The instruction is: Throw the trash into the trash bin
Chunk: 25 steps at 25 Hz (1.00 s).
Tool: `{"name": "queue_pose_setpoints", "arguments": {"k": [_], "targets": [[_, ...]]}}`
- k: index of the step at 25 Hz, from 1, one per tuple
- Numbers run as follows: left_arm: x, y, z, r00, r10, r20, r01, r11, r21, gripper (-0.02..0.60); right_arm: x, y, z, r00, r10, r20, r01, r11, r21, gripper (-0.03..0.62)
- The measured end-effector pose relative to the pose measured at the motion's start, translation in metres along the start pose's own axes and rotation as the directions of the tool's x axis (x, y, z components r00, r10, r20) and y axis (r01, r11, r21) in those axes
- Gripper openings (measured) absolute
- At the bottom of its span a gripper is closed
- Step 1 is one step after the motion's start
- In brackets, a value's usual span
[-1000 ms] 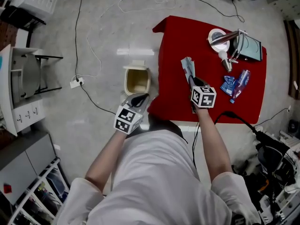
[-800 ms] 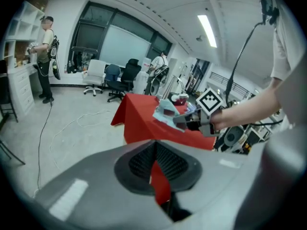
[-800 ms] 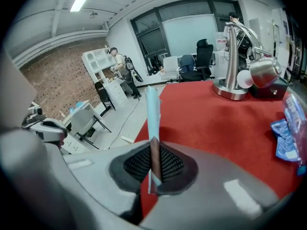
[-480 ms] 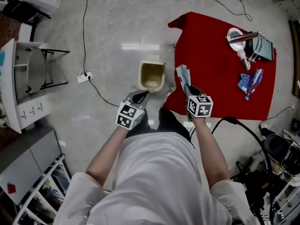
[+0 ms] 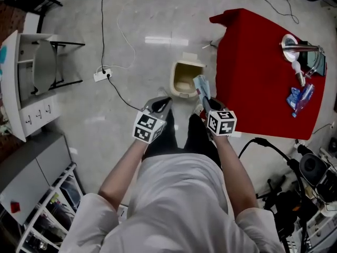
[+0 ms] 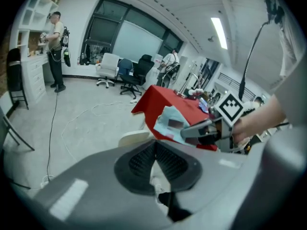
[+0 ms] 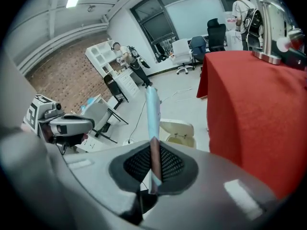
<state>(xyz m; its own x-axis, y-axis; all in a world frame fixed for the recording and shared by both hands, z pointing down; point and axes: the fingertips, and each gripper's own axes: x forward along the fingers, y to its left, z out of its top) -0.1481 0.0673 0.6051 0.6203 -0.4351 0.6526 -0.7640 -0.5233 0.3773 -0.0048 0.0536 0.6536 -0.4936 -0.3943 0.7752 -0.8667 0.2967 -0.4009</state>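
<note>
Your trash (image 5: 200, 84), a flat pale-blue wrapper, stands upright, pinched at its lower end in your right claw (image 5: 205, 100). The cream trash bin (image 5: 184, 80), lid open, sits on the floor beside the red bench's (image 5: 263, 62) edge.

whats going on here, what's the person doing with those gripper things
A person stands beside the red table with a gripper in each hand, clearing trash. The right gripper is shut on a light blue wrapper and holds it close to the open trash bin on the floor; the wrapper is not yet dropped. The left gripper is shut with nothing in it. More blue packets lie on the table.
</note>
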Motion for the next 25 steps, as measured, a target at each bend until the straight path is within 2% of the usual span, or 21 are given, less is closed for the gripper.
{"name": "queue_pose_setpoints", "arguments": {"k": [9,15,23,25], "targets": [[0.02,0.041,-0.039,0.999,-0.011,-0.032,0.01,1.0,-0.006,0.003,0.078,-0.001,-0.038,0.997,-0.031,-0.069,0.036,0.997,0.07,0.009],[0.054,0.049,-0.061,0.996,-0.073,-0.053,0.073,0.997,-0.014,0.003,0.14,-0.027,-0.074,0.992,-0.043,-0.123,0.057,0.991,0.121,0.011],[0.115,0.079,-0.097,0.995,-0.08,-0.064,0.081,0.997,0.02,0.003,0.216,-0.068,-0.114,0.988,-0.049,-0.144,0.068,0.989,0.13,0.018],[0.126,0.086,-0.107,0.995,-0.077,-0.069,0.078,0.997,0.003,0.003,0.229,-0.076,-0.12,0.989,-0.063,-0.137,0.081,0.989,0.125,0.054]]}}
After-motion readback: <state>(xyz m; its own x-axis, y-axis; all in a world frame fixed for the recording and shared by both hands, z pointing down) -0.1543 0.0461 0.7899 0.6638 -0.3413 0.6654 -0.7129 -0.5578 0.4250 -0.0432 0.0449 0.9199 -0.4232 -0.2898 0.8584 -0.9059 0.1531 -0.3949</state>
